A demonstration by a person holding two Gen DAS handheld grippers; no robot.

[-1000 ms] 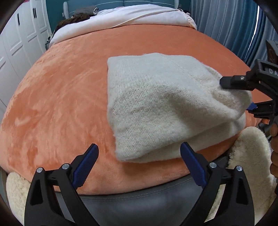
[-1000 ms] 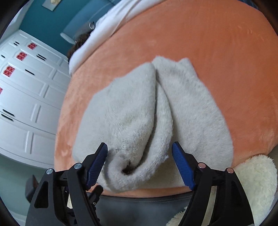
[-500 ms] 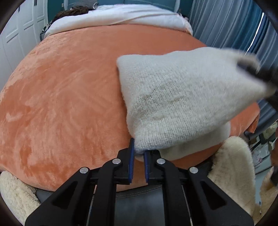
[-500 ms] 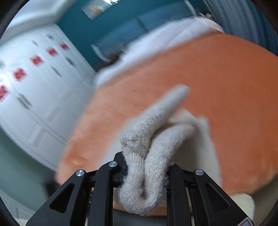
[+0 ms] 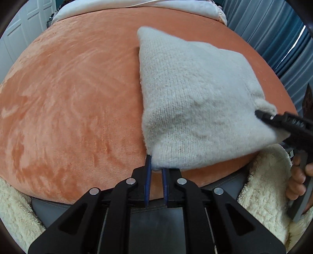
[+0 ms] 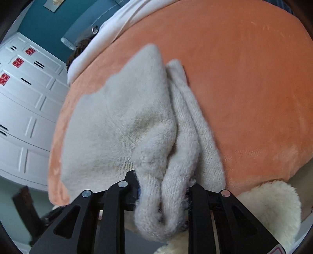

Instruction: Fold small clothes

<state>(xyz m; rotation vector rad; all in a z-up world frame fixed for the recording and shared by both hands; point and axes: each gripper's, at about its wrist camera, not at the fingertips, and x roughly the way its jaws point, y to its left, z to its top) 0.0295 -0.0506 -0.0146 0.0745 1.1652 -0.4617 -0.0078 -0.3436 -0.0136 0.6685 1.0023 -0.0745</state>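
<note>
A folded cream knitted garment (image 5: 195,109) lies on an orange plush bed cover (image 5: 74,101), toward its near right side. My left gripper (image 5: 156,172) is shut on the garment's near left corner. My right gripper (image 6: 162,193) is shut on a thick bunch of the garment's folded layers (image 6: 125,125); its black finger also shows in the left wrist view (image 5: 273,119) at the garment's right corner. The garment's near edge is lifted off the cover between the two grippers.
A cream fluffy throw (image 5: 264,195) hangs over the bed's near edge, with grey padding (image 5: 225,181) beside it. A white pillow or duvet (image 5: 137,7) lies at the far end. White cupboards (image 6: 25,101) stand left, blue curtains (image 5: 283,39) right.
Both grippers, open beside the flat garment a second ago, have closed on its near corners. The garment's near edge has been raised off the cover and moved slightly farther onto the bed.
</note>
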